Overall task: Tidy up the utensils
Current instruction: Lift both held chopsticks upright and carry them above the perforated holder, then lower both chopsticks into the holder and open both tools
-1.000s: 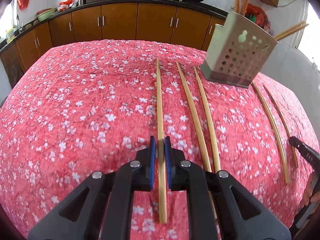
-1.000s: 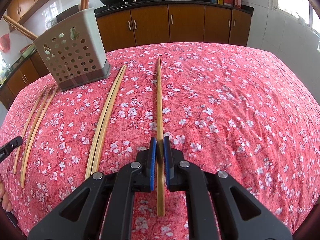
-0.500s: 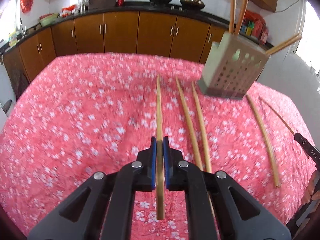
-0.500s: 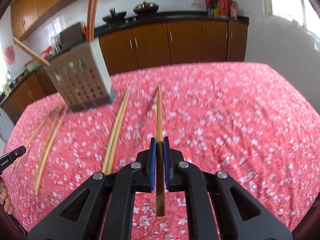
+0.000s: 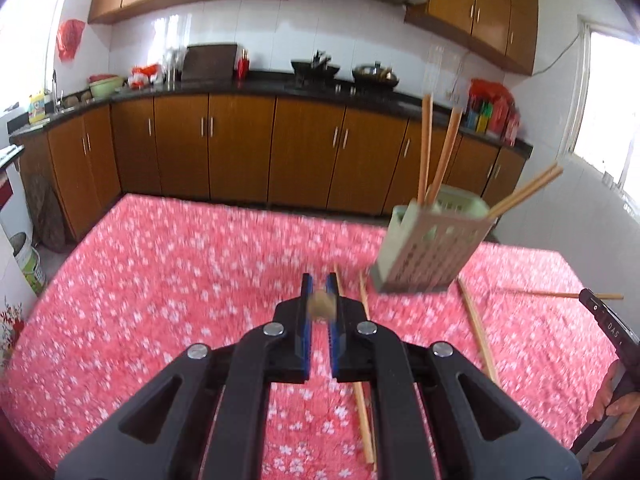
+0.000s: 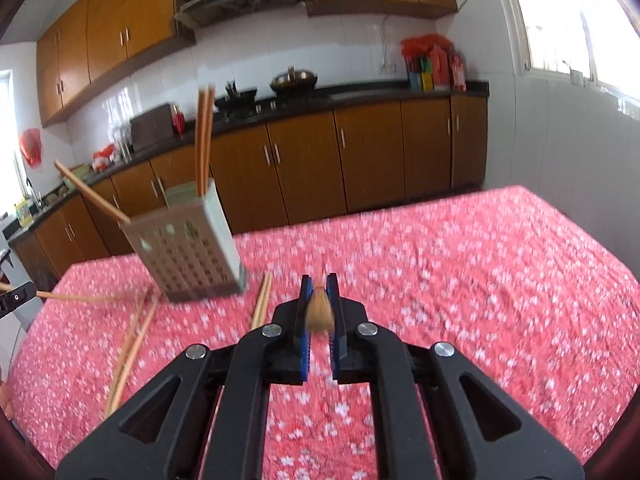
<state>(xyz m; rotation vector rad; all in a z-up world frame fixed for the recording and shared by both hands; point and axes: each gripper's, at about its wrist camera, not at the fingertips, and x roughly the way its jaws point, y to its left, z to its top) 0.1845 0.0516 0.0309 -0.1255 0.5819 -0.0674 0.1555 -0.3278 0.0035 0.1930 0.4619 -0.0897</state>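
My left gripper [image 5: 319, 292] is shut on a bamboo chopstick [image 5: 320, 306], seen end-on and blurred, lifted above the red floral tablecloth [image 5: 160, 288]. My right gripper [image 6: 319, 294] is shut on another chopstick [image 6: 319, 312], also end-on and raised. The perforated utensil holder [image 5: 430, 252] stands at the far right of the table with several chopsticks in it; it also shows in the right wrist view [image 6: 186, 252]. Loose chopsticks lie on the cloth near it [image 5: 476, 328] [image 6: 132, 344].
Wooden kitchen cabinets [image 5: 240, 148] and a dark counter with woks run behind the table. The other gripper's tip shows at the right edge [image 5: 608, 324] and at the left edge [image 6: 16, 298]. A window is at the right [image 6: 580, 20].
Both grippers have lifted their chopsticks off the cloth and tilted up, so each chopstick now points along the camera axis. The table looks farther below.
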